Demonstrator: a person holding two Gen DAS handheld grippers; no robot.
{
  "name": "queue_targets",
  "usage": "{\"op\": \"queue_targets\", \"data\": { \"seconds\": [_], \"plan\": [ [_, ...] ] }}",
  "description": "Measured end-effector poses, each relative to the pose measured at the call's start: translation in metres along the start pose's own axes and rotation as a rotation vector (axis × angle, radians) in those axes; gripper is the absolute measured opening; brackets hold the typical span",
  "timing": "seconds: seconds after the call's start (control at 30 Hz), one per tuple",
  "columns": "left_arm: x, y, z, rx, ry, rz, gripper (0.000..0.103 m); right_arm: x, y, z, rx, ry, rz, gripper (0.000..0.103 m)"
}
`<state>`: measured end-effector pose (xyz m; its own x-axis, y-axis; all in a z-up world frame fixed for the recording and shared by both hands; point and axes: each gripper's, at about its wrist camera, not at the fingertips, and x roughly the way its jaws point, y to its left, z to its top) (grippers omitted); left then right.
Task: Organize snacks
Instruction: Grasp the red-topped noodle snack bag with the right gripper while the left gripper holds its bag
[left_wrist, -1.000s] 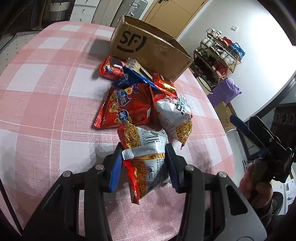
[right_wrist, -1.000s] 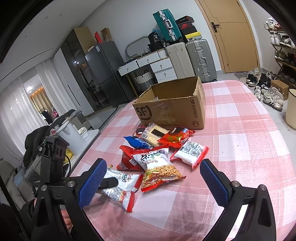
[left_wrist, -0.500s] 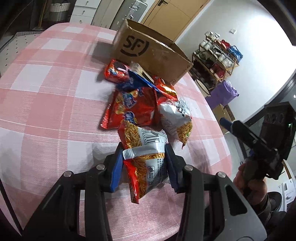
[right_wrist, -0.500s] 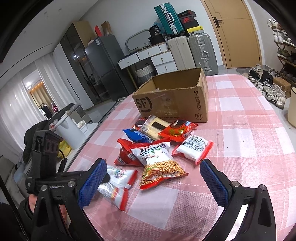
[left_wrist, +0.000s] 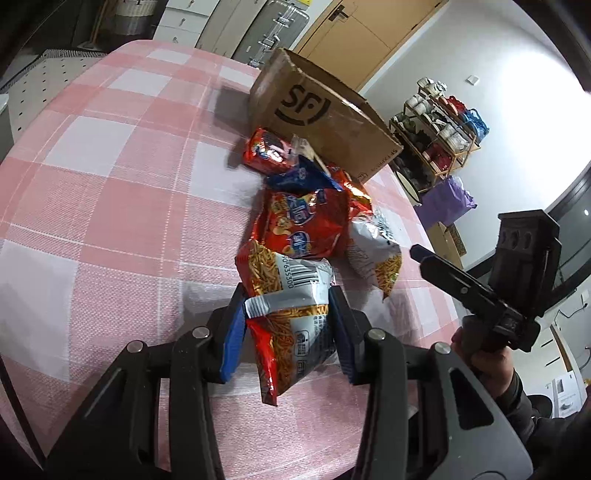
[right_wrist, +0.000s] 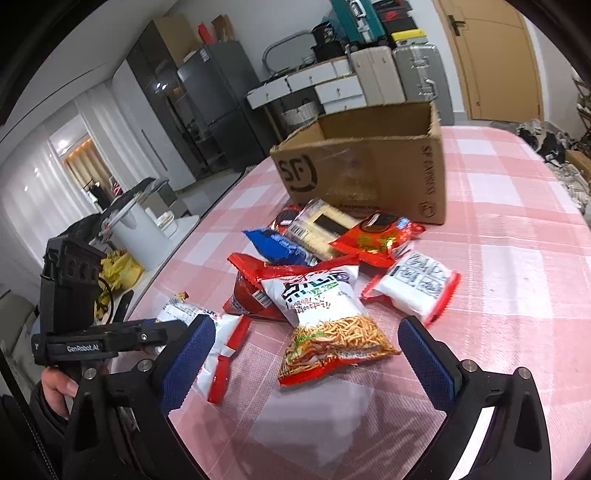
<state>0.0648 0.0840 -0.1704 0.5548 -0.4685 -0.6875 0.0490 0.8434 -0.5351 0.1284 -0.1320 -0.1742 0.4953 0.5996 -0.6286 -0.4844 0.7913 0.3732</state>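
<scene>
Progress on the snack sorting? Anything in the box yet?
Done: nothing that shows; little of the cardboard box's inside is in view. In hand: the left tongs are shut on a noodle-snack bag. The right tongs are closing, nothing gripped, over a second noodle bag. Left: the pile in front of the box, including the blue packet.

1. Lighting: even indoor light, moderately bright; a warm lit doorway (right_wrist: 79, 162) glows at the right wrist view's left.
2. Shadows: soft shadow beside the cardboard box (left_wrist: 317, 122) on the bench (left_wrist: 110, 206).
3. Glare: highlights on foil packets (left_wrist: 269, 151).
4. Distortion: strong fisheye curvature, black vignetted corners.
5. Blur: slight motion smear on the box in the right wrist view.
</scene>
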Motion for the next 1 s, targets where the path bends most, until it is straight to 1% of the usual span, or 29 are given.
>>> {"op": "queue_targets", "data": {
  "seconds": [0.03,0.07,0.1,0.3,0.43,0.6,0.67,0.7,0.9,1.0],
  "plan": [
    [0.000,0.002,0.000,-0.003,0.003,0.002,0.039,0.005,0.000,0.001,-0.006,0.014,0.012,0.094],
    [0.000,0.004,-0.001,-0.005,0.008,0.003,0.039,0.010,0.001,0.002,-0.009,0.025,0.015,0.089],
    [0.001,0.004,0.000,-0.006,0.008,0.004,0.039,0.014,0.001,0.003,-0.013,0.036,0.018,0.088],
    [0.000,0.009,0.000,-0.006,0.001,0.017,0.039,0.030,-0.002,0.004,-0.017,0.061,0.006,0.087],
    [0.000,0.010,0.000,-0.009,0.002,0.016,0.039,0.039,-0.003,0.007,-0.016,0.074,-0.004,0.084],
    [0.000,0.011,0.000,-0.018,0.003,0.010,0.039,0.049,-0.004,0.006,-0.022,0.096,-0.002,0.064],
    [0.001,0.012,0.000,-0.021,0.004,0.011,0.039,0.051,-0.005,0.006,-0.017,0.099,0.002,0.061],
    [0.001,0.012,0.000,-0.023,0.003,0.010,0.039,0.052,-0.006,0.006,-0.015,0.100,0.002,0.056],
    [0.001,0.010,0.000,-0.019,0.002,0.015,0.039,0.049,-0.008,0.002,-0.006,0.096,0.008,0.046],
    [0.000,0.009,0.001,-0.018,0.002,0.020,0.039,0.046,-0.008,0.001,0.000,0.087,0.014,0.045]
  ]
}}
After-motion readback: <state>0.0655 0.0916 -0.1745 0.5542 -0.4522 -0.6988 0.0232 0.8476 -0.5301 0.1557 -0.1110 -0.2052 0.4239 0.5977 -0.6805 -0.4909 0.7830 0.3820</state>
